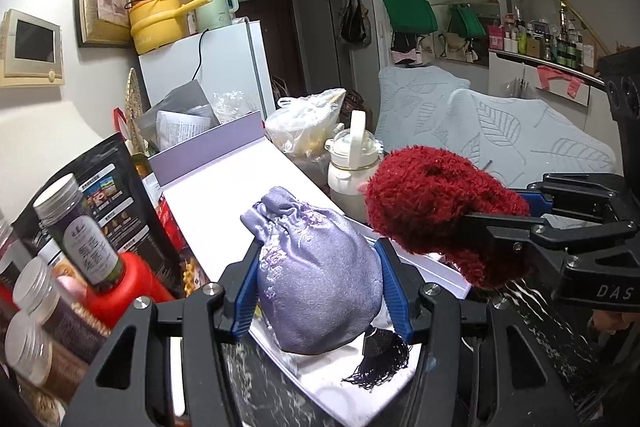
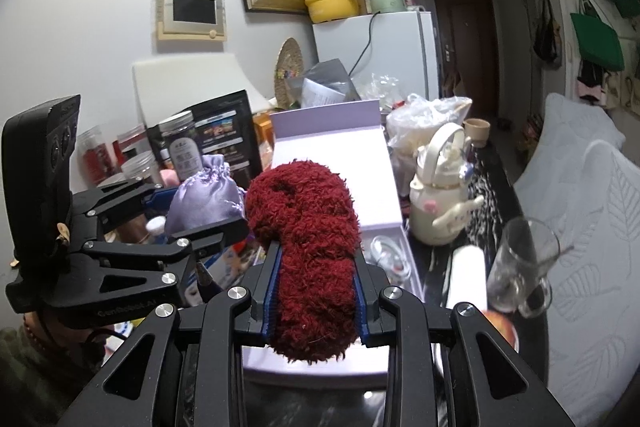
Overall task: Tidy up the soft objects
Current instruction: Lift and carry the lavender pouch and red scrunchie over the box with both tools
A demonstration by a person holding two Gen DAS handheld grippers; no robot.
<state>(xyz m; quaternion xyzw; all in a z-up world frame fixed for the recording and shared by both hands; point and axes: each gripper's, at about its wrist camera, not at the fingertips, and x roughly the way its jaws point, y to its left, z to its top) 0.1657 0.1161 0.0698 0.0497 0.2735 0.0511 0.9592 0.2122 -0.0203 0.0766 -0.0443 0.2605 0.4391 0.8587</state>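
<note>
My left gripper (image 1: 320,287) is shut on a lavender satin drawstring pouch (image 1: 316,279) with a dark tassel (image 1: 378,359), held over the near end of an open white box (image 1: 240,199) with a lilac lid. My right gripper (image 2: 316,287) is shut on a fuzzy dark red sock-like piece (image 2: 308,239), held over the same box (image 2: 352,163). In the left wrist view the red piece (image 1: 436,211) and right gripper (image 1: 520,223) hang just right of the pouch. In the right wrist view the pouch (image 2: 208,195) and left gripper (image 2: 192,211) sit left of it.
Jars (image 1: 76,227) and a black snack bag (image 1: 104,187) crowd the left of the box. A cream bottle (image 2: 440,199), plastic bags (image 2: 424,123), a glass mug (image 2: 520,267) and a white roll (image 2: 468,279) stand on its right on the dark marble counter. A fridge (image 2: 384,55) stands behind.
</note>
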